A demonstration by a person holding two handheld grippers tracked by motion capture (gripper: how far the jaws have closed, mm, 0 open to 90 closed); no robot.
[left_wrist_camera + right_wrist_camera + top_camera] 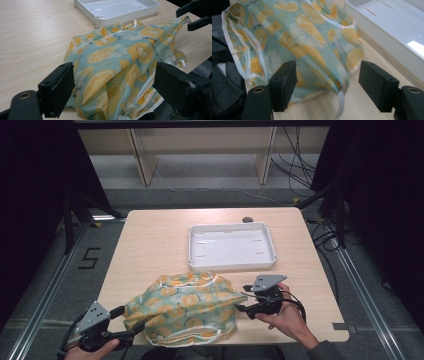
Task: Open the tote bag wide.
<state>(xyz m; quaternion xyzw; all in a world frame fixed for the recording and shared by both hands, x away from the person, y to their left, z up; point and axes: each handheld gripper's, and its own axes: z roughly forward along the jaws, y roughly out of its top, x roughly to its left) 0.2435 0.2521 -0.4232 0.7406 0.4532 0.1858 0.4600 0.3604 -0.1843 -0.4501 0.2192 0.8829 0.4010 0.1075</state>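
A soft bag (185, 307) printed with orange slices on pale green lies crumpled at the table's near edge, partly hanging over it. My left gripper (127, 320) sits at the bag's left corner. In the left gripper view the bag (117, 62) bulges between its wide jaws, and this gripper (113, 85) is open. My right gripper (243, 299) is at the bag's right end, held by a hand. In the right gripper view that gripper (328, 80) is open, with the bag's corner (299, 37) and a white strap between the jaws. The right gripper (183, 18) also appears far off in the left gripper view.
A white rectangular tray (231, 265) stands empty just beyond the bag, its rim (387, 37) close to my right gripper. A small brown round object (247, 219) rests at the table's far edge. Bare wooden tabletop (150, 245) spreads to the left of the tray.
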